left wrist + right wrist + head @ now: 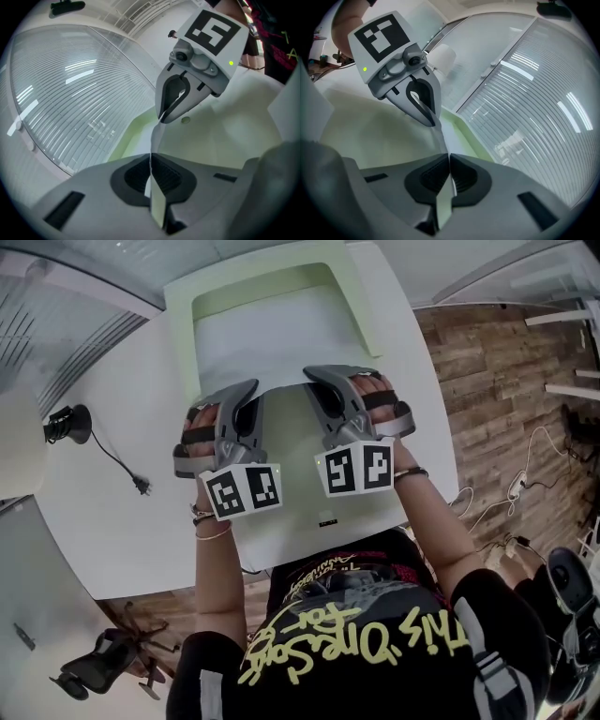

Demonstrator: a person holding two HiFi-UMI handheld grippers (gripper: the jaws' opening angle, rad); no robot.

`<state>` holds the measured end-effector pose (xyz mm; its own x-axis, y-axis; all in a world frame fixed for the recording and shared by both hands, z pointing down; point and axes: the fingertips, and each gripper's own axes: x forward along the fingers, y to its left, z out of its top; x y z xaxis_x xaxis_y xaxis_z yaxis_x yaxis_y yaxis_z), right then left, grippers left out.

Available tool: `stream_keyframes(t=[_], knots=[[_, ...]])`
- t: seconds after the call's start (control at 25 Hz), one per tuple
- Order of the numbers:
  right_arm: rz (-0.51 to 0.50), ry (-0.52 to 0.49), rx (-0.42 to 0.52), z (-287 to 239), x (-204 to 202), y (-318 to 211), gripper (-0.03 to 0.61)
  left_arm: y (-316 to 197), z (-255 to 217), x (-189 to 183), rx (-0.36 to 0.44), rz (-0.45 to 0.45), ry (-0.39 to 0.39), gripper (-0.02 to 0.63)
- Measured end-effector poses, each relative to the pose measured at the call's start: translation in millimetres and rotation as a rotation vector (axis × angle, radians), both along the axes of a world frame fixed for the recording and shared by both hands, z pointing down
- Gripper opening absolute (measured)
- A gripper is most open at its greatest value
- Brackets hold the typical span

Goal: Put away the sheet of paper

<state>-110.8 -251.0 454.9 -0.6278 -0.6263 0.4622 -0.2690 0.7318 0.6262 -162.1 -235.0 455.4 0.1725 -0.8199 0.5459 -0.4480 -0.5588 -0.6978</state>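
Observation:
A white sheet of paper (258,343) is held by its near edge over a pale green tray (272,279) at the far end of the white table (122,521). My left gripper (249,390) is shut on the sheet's near left part and my right gripper (315,377) on its near right part. In the left gripper view the paper's edge (155,136) runs from my pinched left gripper (151,163) to the right gripper (164,117). The right gripper view mirrors this: the paper (440,137) stretches from my right gripper (449,164) to the left gripper (432,123).
A black cable with a plug (127,470) and a small black device (66,423) lie on the table's left side. Glass walls with blinds (70,93) stand behind the tray. An office chair (94,671) and wooden floor (497,362) flank the table.

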Motion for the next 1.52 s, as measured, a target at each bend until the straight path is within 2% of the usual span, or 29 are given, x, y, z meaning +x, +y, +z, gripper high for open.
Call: stream_keyframes(t=[0.52, 0.8, 1.36, 1.52], knots=[[0.008, 0.009, -0.010, -2, -3, -9, 0.009, -9, -2, -3, 0.005, 0.005, -0.073, 0.008], [0.003, 0.054, 0.010, 2, -6, -13, 0.009, -14, 0, -6, 0.005, -0.007, -0.122, 0.008], [0.009, 0.107, 0.023, 0, -9, -22, 0.009, -21, 0, -8, -0.003, -0.054, -0.127, 0.008], [0.013, 0.138, 0.024, 1, -9, -25, 0.009, -23, 1, -9, -0.015, -0.062, -0.153, 0.008]])
